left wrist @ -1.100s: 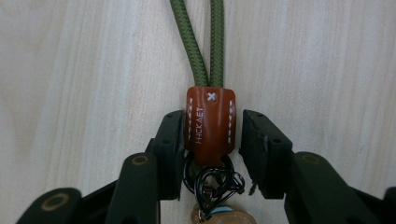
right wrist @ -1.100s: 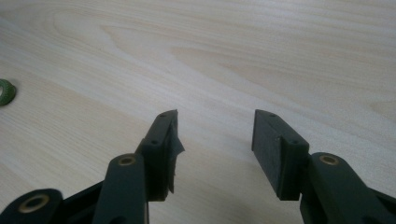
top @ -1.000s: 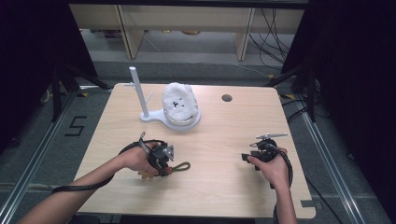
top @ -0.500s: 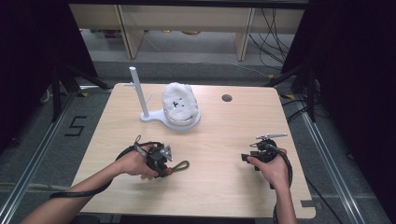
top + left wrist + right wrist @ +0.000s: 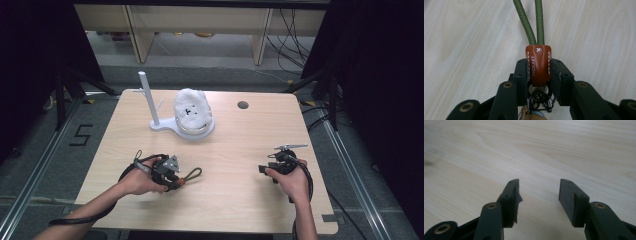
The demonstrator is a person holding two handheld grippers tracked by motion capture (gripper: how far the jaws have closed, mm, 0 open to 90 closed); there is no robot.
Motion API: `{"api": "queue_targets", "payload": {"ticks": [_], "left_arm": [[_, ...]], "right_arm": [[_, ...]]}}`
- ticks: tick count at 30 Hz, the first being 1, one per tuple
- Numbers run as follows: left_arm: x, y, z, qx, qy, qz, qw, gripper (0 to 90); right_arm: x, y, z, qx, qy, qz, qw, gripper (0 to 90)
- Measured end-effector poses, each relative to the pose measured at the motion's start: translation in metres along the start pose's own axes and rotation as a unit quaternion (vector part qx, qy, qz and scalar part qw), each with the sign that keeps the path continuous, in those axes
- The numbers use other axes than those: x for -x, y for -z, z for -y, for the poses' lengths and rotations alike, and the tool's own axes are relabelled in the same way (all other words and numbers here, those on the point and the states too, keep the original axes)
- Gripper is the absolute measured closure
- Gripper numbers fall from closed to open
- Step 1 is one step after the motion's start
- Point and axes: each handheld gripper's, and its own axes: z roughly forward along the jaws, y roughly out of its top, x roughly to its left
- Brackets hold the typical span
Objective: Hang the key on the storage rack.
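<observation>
Closing in, the left hand-held gripper (image 5: 539, 75) has just clamped the keychain's brown leather tab (image 5: 538, 65); right hand-held gripper (image 5: 539, 192) waits open, empty, so lifting looks next.

The keychain (image 5: 538, 65) has a brown leather tab with white stitching and a green cord loop (image 5: 192, 174) that lies flat on the surface; black rings hang behind the tab.
</observation>
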Motion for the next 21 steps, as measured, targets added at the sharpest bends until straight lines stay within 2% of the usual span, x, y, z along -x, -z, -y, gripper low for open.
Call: {"api": "queue_targets", "payload": {"ticks": [1,2,3,4,5,7,8,9,11,12,13,15,16,19,20,21], "left_arm": [[-0.001,0.004,0.001,0.006,-0.003,-0.005,1.0,68.0],[-0.001,0.006,0.002,0.015,-0.003,-0.008,0.9999,68.0],[-0.001,0.007,0.004,0.03,0.009,-0.009,0.9995,68.1],[-0.002,0.011,0.005,0.033,0.003,-0.015,0.9993,68.0],[-0.002,0.013,0.007,0.041,0.007,-0.017,0.999,68.0],[-0.003,0.017,0.011,0.05,0.007,-0.021,0.9985,68.0],[-0.003,0.018,0.013,0.062,0.016,-0.023,0.9977,68.0],[0.0,0.017,0.015,0.086,0.036,-0.03,0.9952,68.1],[0.001,0.019,0.02,0.118,0.057,-0.039,0.9906,68.1],[0.001,0.019,0.02,0.118,0.057,-0.039,0.9906,68.1],[0.001,0.021,0.022,0.13,0.063,-0.043,0.9886,68.1],[0.002,0.023,0.024,0.155,0.078,-0.047,0.9836,68.1],[0.002,0.024,0.026,0.172,0.085,-0.05,0.9802,68.1],[0.002,0.028,0.029,0.199,0.096,-0.059,0.9735,68.1],[0.002,0.03,0.03,0.209,0.1,-0.062,0.9708,68.1],[0.002,0.031,0.031,0.216,0.103,-0.066,0.9686,68.1]], "right_arm": [[0.0,0.001,0.0,-0.005,0.0,-0.002,1.0,51.9],[0.0,0.003,-0.001,-0.02,0.006,0.008,0.9998,51.9],[-0.001,0.002,0.0,-0.009,0.0,0.009,0.9999,51.9],[-0.001,0.002,0.0,-0.004,-0.001,0.009,1.0,51.9],[-0.001,0.002,0.0,-0.003,-0.006,0.008,0.9999,51.9],[0.001,0.002,0.0,-0.003,0.008,0.019,0.9998,51.9],[0.001,0.002,0.0,0.001,0.007,0.022,0.9997,51.9],[-0.001,0.002,0.0,0.001,-0.001,0.011,0.9999,51.9],[0.0,0.001,0.0,0.002,-0.003,0.009,0.9999,52.0],[0.0,0.001,0.0,0.002,-0.003,0.009,0.9999,52.0],[0.0,0.003,0.0,-0.011,0.001,0.015,0.9998,52.0],[-0.001,0.002,0.001,-0.001,-0.003,0.011,0.9999,52.0],[0.0,0.002,0.0,-0.004,0.0,0.01,0.9999,52.0],[-0.002,0.003,0.0,-0.01,-0.013,0.009,0.9998,52.0],[-0.002,0.003,0.0,-0.01,-0.013,0.01,0.9998,52.0],[-0.001,0.003,0.0,-0.007,-0.004,0.018,0.9998,52.0]]}}
